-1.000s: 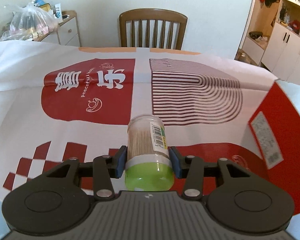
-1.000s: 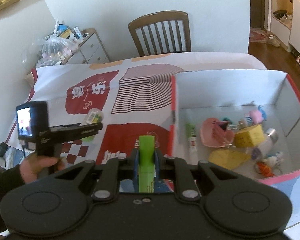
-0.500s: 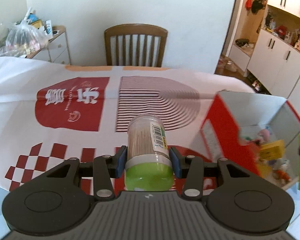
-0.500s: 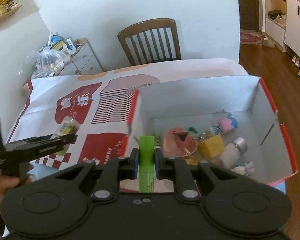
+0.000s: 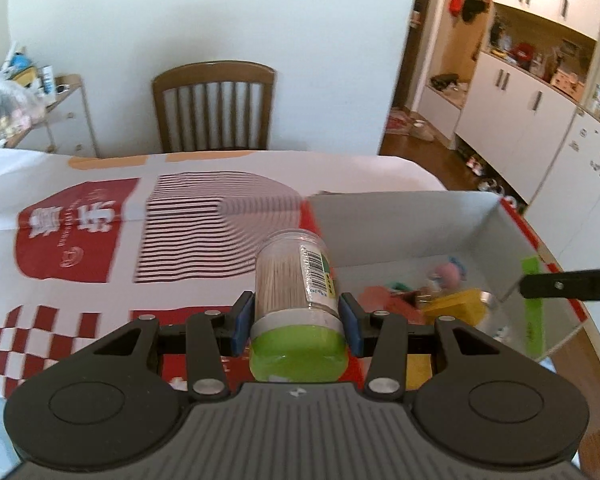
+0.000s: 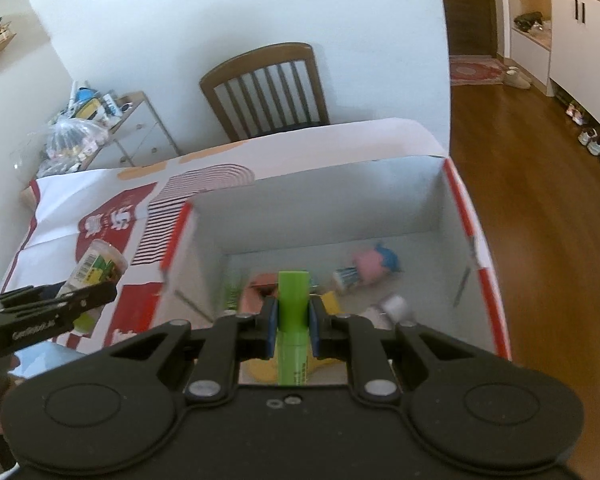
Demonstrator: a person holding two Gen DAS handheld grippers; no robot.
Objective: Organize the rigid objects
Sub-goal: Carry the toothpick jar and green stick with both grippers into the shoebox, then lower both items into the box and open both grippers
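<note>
- The left tongs (image 5: 296,317) grip a clear toothpick jar (image 5: 296,280) just above its green lid (image 5: 298,354), blue pads pressed against both sides — the jar stands upright between them, above the patterned cloth (image 5: 80,232) on the surface.
- The right tongs (image 6: 293,322) are clamped tight on a slim green tube (image 6: 293,312), which points forward over the open box (image 6: 458,208).
- Seen from the right wrist, the left tongs and jar sit just left of the box's red-edged wall; from the left wrist, the tip of the right tongs and its green tube show over the box's right side.
- Inside the box — blurred — lie a pink item (image 6: 366,266) with a blue piece, a yellow block (image 5: 456,308) and other small things too smeared to name.
- A wooden chair (image 5: 214,106) stands at the far edge of the surface against a white wall; white cabinets (image 5: 540,120) line the room to the right.
</note>
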